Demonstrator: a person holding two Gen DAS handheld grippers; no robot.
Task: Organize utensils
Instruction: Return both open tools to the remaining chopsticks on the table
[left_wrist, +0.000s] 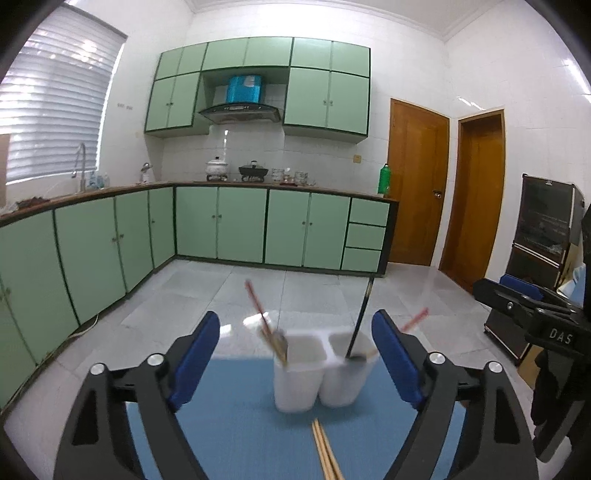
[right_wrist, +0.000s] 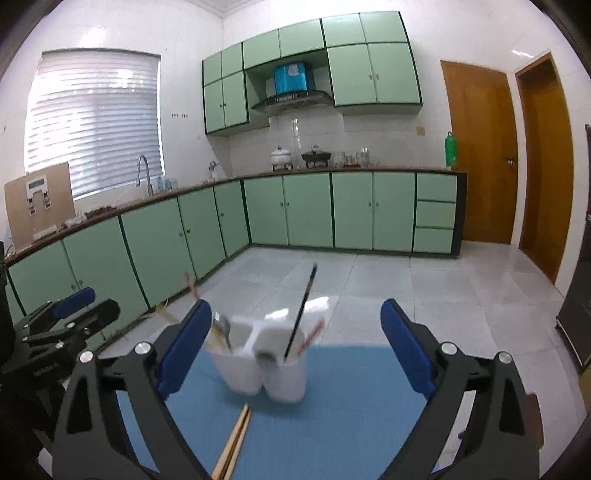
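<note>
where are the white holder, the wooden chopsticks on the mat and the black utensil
holder (left_wrist: 295, 384): left wrist view, left cup's front wall
chopsticks (left_wrist: 325, 454): left wrist view, mid shaft
black utensil (right_wrist: 302, 310): right wrist view, handle

Chopsticks (left_wrist: 325, 452) on mat (left_wrist: 240, 424) before holder (left_wrist: 321, 373), prob. touching.

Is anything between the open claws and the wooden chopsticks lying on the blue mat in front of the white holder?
Nothing visible. The wooden chopsticks lie on the bare blue mat, just in front of the white holder. The left claw and right claw are both open, with no object between them and the chopsticks.
</note>
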